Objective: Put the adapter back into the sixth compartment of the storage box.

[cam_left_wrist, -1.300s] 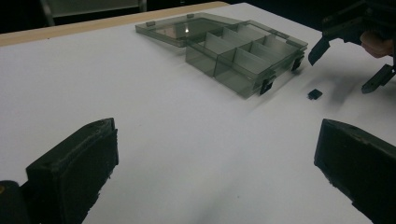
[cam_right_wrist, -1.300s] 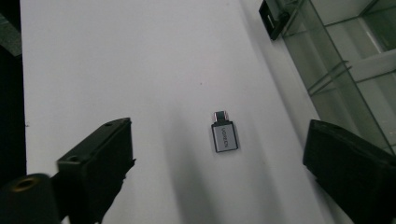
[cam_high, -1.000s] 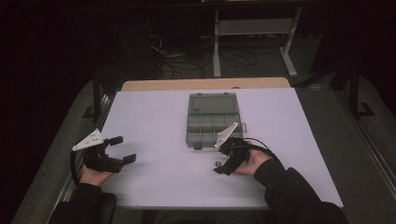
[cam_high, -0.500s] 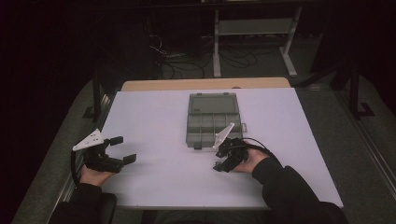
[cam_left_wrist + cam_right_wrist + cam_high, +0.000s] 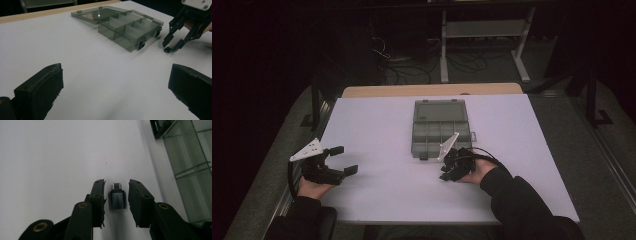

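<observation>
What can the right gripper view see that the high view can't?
Right gripper view: a small dark adapter lying on the table between the right gripper's jaws, with a gap on each side. High view: the left gripper with its jaws apart, both of the person's hands, the floor and the shelf frame beyond the table. Both: the white table and the clear box.

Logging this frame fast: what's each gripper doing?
Left gripper: open, empty.
Right gripper: open, jaws either side of a small adapter on the table, not yet clamped.
</observation>
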`<action>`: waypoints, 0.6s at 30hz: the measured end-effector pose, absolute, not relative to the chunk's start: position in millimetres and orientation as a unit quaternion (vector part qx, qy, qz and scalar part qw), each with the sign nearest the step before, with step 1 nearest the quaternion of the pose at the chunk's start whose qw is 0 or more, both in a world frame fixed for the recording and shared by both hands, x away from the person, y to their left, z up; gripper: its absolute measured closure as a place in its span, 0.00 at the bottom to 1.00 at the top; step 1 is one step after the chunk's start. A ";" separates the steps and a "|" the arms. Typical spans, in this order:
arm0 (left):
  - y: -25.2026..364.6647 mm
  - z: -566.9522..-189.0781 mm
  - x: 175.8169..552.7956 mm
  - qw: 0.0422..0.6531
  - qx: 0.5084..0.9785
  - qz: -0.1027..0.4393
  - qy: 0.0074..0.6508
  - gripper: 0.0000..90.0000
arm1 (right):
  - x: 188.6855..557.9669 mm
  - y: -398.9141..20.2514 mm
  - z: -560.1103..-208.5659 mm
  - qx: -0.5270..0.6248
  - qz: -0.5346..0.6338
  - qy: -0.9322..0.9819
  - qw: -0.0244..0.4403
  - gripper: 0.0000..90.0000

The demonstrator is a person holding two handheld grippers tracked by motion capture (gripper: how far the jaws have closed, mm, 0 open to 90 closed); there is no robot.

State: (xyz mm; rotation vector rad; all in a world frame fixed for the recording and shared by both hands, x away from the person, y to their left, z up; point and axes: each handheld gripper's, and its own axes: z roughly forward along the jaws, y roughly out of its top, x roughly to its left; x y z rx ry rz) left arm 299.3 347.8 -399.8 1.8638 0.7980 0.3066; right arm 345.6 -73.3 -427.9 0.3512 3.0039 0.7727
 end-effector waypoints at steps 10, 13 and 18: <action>347.8 -399.8 299.5 0.519 0.777 0.128 0.332 0.00 | 345.2 -72.7 -428.6 0.110 0.239 0.965 0.016 0.84; 347.8 -399.8 299.4 0.519 0.777 0.128 0.333 0.00 | 345.5 -72.9 -428.3 0.111 0.240 0.964 0.016 0.84; 347.8 -399.8 299.5 0.519 0.777 0.128 0.332 0.00 | 346.7 -75.4 -423.8 0.113 0.252 0.961 0.016 0.84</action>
